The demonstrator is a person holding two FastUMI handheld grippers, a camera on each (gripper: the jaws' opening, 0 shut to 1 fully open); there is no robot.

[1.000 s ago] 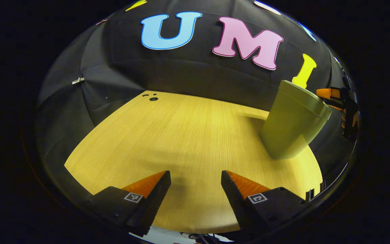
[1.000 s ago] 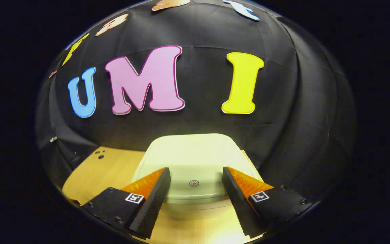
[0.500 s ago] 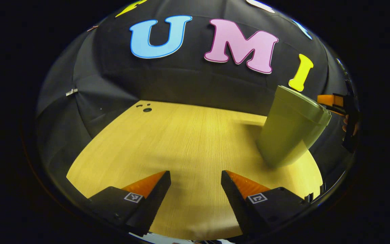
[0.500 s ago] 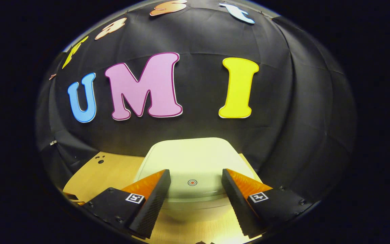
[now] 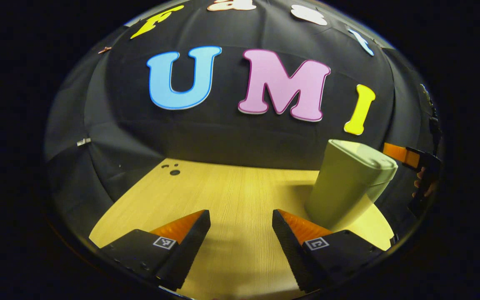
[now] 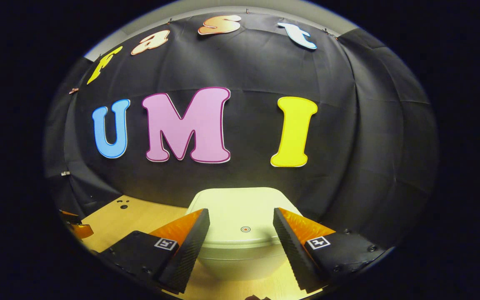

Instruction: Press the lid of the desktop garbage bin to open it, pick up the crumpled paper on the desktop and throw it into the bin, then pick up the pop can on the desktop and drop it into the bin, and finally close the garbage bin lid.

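While the lid (image 6: 240,212) of the pale green garbage bin (image 5: 346,187) lies flat and closed on its rim, the bin stands upright on the wooden table (image 5: 223,196), toward the table's far right part as the left gripper view shows it, close to the black cloth wall (image 5: 223,137). In the right gripper view the lid's top faces the camera and carries a small round mark (image 6: 245,228) near its front edge, and the bin's body (image 6: 240,262) curves down below the lid to the tabletop. The right gripper (image 6: 241,243) hangs just in front of and above the bin, its two fingers spread wide with nothing between them; the round mark sits in the gap between the fingers, and whether either finger touches the lid cannot be told. In the left gripper view the same gripper (image 5: 406,157) reaches in from the right edge just beyond the lid, with part of a hand (image 5: 421,185) holding it. The left gripper (image 5: 241,243) is well apart from the bin, over the bare near part of the table, its fingers likewise spread and holding nothing. Its right finger (image 5: 294,233) overlaps the foot of the bin in that view. A few small dark holes (image 5: 172,170) mark the table's far left corner.
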